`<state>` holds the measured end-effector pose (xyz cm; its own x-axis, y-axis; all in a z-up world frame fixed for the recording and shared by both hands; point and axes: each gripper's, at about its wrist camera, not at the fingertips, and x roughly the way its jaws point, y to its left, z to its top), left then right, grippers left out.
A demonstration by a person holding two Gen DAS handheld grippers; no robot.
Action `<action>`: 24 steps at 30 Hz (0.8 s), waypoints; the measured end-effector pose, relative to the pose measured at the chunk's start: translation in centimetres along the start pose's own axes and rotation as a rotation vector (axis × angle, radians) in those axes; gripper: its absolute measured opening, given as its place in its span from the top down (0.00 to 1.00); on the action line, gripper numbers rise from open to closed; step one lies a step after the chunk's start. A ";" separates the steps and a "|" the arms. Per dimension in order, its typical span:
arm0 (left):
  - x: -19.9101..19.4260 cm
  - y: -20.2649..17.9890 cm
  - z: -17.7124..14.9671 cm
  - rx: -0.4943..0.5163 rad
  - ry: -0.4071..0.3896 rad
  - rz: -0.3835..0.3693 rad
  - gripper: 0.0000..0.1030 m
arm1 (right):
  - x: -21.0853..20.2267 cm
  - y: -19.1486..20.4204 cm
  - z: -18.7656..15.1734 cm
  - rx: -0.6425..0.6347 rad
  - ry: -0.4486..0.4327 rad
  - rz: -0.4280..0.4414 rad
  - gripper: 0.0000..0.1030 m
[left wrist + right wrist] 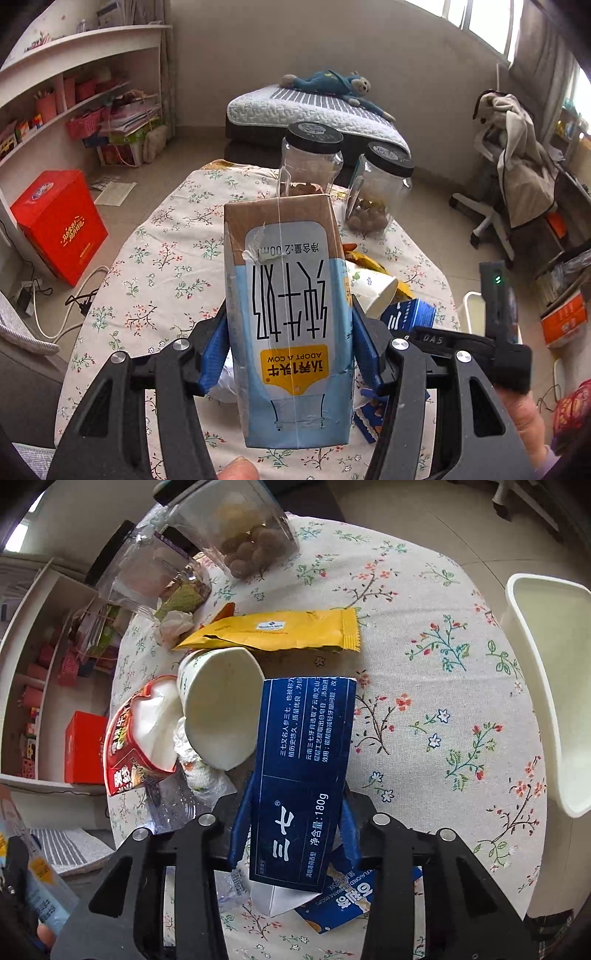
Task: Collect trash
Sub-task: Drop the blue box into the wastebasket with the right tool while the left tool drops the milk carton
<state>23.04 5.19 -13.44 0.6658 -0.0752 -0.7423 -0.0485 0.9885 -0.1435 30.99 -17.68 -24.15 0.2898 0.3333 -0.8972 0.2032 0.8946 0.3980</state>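
Bedroom backdrop: shelves at one side, bed (pixel 317 110) behind, round bench (pixel 424 635) under floral cloth, strewn with litter. White bin (pixel 546 686) just beside the bench edge, on the right in the right wrist view.

Left gripper (pixel 290 354) clamped on a milk carton (pixel 288 317), blue pads pressed to both narrow sides near mid-height, carton lifted clear of the cloth and upside down by its print. Judged light and probably empty, walls thin enough to buckle; slightly dented already near the base. Best held across the stiff side edges, as shown, without extra squeeze.

Right gripper (pixel 295 827) down over a navy toothpaste box (pixel 306 771), jaws roughly half closed and set against both long sides at the box's near half. Whether lifted or lying on the pile could not be told. Box judged hollow card, light, stiff along its length, easily crushed across its faces; open flap at the near end likely to snag.

Left on the bench: paper cup (pixel 221 705) on its side touching the box's left edge, yellow wrapper (pixel 280 631) beyond it, red noodle tub (pixel 140 731) further left, blue biscuit packet (pixel 354 897) under the box's near end. Two lidded jars (pixel 310 162) at the far edge, part filled, probably not trash.
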 end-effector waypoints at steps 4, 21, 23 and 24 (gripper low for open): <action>0.6 -0.3 -0.5 0.014 0.000 0.000 0.44 | -2.8 0.8 0.0 -0.082 -0.080 0.019 0.64; -0.8 -8.5 -0.7 0.117 -0.102 -0.088 0.44 | -15.1 -8.0 1.7 -0.162 -0.554 -0.316 0.63; -0.6 -9.9 -0.9 0.132 -0.100 -0.106 0.44 | -15.4 -10.0 1.9 -0.140 -0.570 -0.370 0.63; -0.4 -10.7 -1.0 0.138 -0.097 -0.116 0.44 | -15.4 -10.8 1.9 -0.133 -0.573 -0.397 0.63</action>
<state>22.56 -5.48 -12.22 0.7299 -0.1828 -0.6587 0.1305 0.9831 -0.1282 26.13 -33.05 -14.29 0.6716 -0.2019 -0.7129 0.2905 0.9569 0.0027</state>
